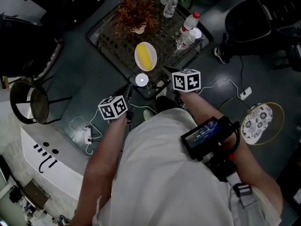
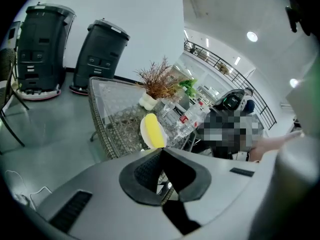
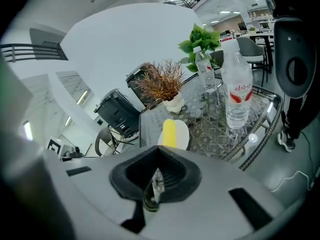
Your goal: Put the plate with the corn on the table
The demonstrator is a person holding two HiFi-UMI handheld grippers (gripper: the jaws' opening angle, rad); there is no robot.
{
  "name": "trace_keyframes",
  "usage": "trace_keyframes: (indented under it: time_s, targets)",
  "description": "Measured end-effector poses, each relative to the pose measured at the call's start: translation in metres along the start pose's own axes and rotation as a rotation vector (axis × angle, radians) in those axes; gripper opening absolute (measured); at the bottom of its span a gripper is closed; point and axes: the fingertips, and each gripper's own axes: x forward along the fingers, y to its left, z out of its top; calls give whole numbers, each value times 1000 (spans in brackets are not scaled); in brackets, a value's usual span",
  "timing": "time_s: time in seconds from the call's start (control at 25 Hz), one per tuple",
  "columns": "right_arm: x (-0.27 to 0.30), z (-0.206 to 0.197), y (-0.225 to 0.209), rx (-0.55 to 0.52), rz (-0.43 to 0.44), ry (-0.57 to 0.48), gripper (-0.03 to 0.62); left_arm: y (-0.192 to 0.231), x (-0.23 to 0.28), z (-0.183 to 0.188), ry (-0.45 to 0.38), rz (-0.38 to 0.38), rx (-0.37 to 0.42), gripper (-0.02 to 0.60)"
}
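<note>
Head view: the plate (image 1: 139, 61) with the corn (image 1: 146, 57) already sits on the table (image 1: 104, 42), near the edge closest to the person. The corn's long axis runs roughly 12 to 6 o'clock, tipped a little toward 11 and 5. The left gripper (image 1: 129, 89) is off the table edge, with the plate at about 1 o'clock from it. The right gripper (image 1: 167, 72) has the plate at about 10 o'clock and looks the slightly nearer of the two. Neither touches the plate. Any further reach would go forward and inward from either side.

Beyond the plate are a dried plant (image 1: 136, 12) at 12 o'clock and water bottles (image 1: 187, 32) at 2 o'clock. The table top is clear glass over a woven frame. It stands on a dark grey floor (image 1: 84, 74) with cables (image 1: 221, 86) trailing across it and a round chair (image 1: 28, 100) at 9 o'clock.

Left gripper view: the jaws are pressed together at the tips with nothing between them. The plate (image 2: 144, 129) lies straight ahead at 12 o'clock, just above the tips. Two black machines (image 2: 97, 51) stand against a white wall.

Right gripper view: the jaws are likewise closed and empty. The plate (image 3: 182, 134) lies just above them at 12 o'clock, with the corn pointing away along the view.
</note>
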Motion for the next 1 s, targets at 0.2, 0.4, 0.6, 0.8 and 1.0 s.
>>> trace_keyframes:
  time_s: [0.2, 0.4, 0.6, 0.8, 1.0]
  targets:
    - [-24, -15, 26, -4, 29, -34, 8, -16, -29, -16, -14, -46, 44, 8]
    - [-44, -20, 55, -33, 65, -77, 9, -25, -55, -24, -40, -71, 79, 8]
    - [-55, -28, 84, -55, 101, -103, 9, -35, -77, -21, -74, -90, 148, 8]
    - [-72, -37, 112, -88, 145, -136, 9, -55, -98, -10, -141, -132, 218, 8]
    - [-85, -42, 133, -115, 171, -158, 9, -67, -117, -5, -177, -157, 254, 8]
